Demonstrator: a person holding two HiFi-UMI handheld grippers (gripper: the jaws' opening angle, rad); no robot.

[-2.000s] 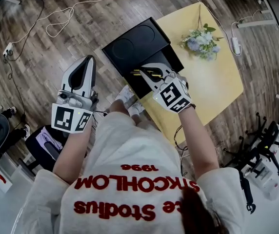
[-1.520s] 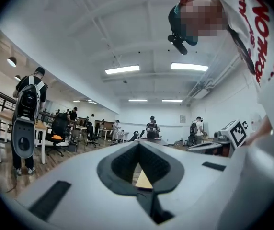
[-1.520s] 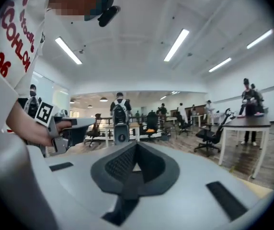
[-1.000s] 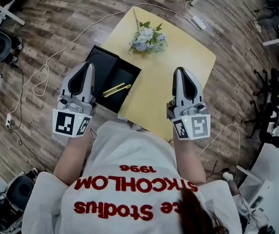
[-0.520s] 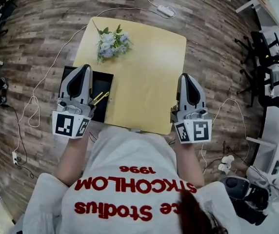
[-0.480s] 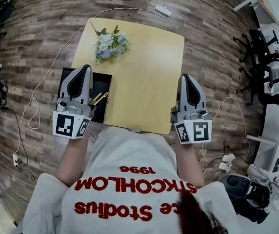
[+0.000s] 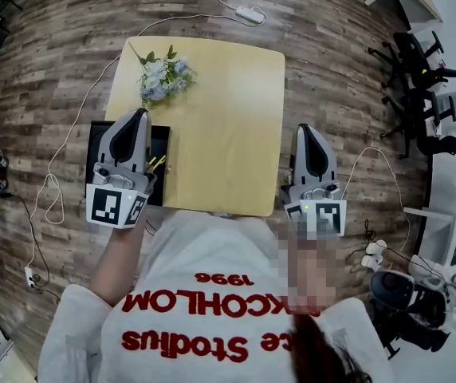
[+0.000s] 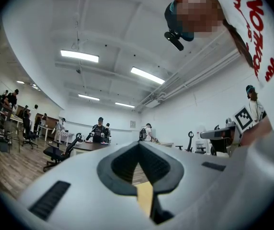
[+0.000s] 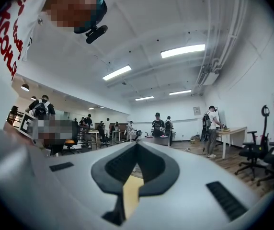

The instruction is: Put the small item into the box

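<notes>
A black box sits at the left edge of the yellow table. My left gripper hovers over it and hides most of it. Thin yellow sticks, the small item, lie inside the box beside that gripper. My right gripper hangs past the table's right edge, above the wooden floor. Both are shut with nothing between the jaws. The left gripper view shows the left gripper with its tips meeting, aimed level into the room. The right gripper view shows the right gripper the same way.
A bunch of pale flowers lies on the table's far left part. Cables and a power strip trail over the floor. Black office chairs stand at the right. Both gripper views show people and desks in a white room.
My right gripper has left the box, where the yellow item now lies, and has drawn back past the table's right edge. The head view has swung, so the table sits squarer in front.
</notes>
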